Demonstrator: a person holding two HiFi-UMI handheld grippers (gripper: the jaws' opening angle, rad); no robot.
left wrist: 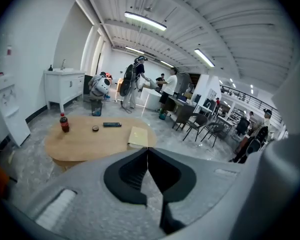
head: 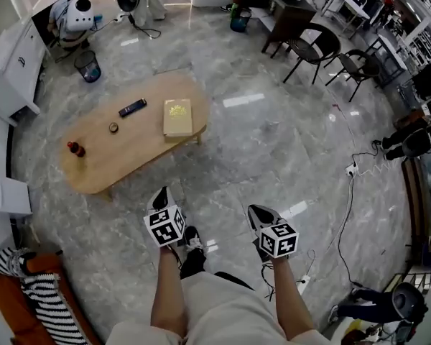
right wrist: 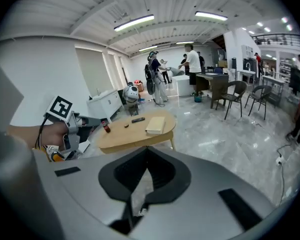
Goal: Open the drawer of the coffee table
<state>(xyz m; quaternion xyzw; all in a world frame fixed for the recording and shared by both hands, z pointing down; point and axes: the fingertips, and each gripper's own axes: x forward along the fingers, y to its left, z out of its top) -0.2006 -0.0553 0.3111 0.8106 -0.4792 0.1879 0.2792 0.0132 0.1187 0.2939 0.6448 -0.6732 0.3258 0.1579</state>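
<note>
An oval wooden coffee table (head: 140, 149) (left wrist: 90, 144) (right wrist: 135, 133) stands on the marble floor ahead of me and to the left; no drawer front shows from here. My left gripper (head: 162, 195) (left wrist: 147, 149) is shut and empty, held over the floor a short way before the table's near edge. My right gripper (head: 260, 214) (right wrist: 148, 148) is also shut and empty, further right over bare floor. Both are apart from the table. The left gripper (right wrist: 65, 118) also shows at the left of the right gripper view.
On the table lie a tan book (head: 178, 117), a black remote (head: 132, 108), a small round tin (head: 113, 128) and a cola bottle (head: 75, 149). A striped sofa corner (head: 36, 297) is at lower left, chairs (head: 316, 49) at the far right, cables (head: 348, 192) on the floor.
</note>
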